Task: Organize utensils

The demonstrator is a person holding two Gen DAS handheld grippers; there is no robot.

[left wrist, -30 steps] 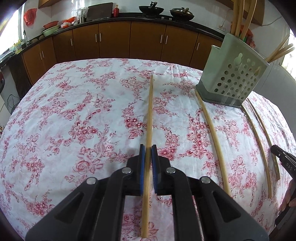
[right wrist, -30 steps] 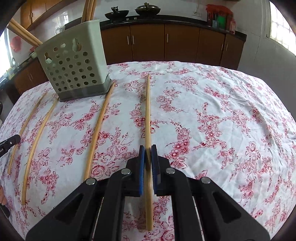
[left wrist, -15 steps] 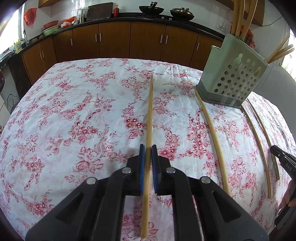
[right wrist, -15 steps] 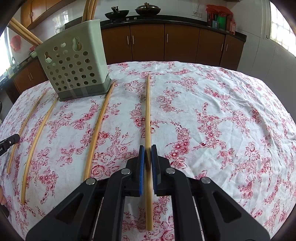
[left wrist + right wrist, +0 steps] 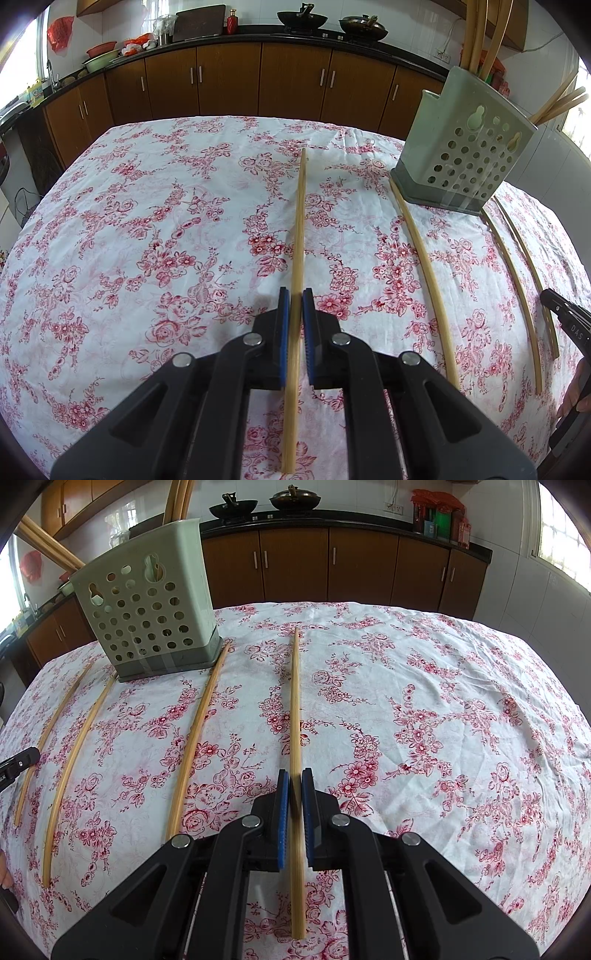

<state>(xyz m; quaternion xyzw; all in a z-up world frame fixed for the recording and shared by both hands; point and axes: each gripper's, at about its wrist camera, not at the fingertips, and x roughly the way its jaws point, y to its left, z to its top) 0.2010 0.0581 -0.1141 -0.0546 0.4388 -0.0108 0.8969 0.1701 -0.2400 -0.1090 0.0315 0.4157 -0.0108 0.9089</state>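
Both tongs are pinching a chopstick each: left tongs [image 5: 294, 306] on one stick [image 5: 299, 229], right tongs [image 5: 294, 786] on another [image 5: 294, 709], both lying flat on the bench [image 5: 147, 221]. The holder [image 5: 147, 605] sits between the two. I'd lift gently, tip each stick upright, then drop it in from above so it doesn't knock the holder

The left gripper [image 5: 294, 306] is clamping a bamboo chopstick [image 5: 298, 229] — three more chopsticks [image 5: 428, 266] are lying beside the holder [image 5: 461, 155].
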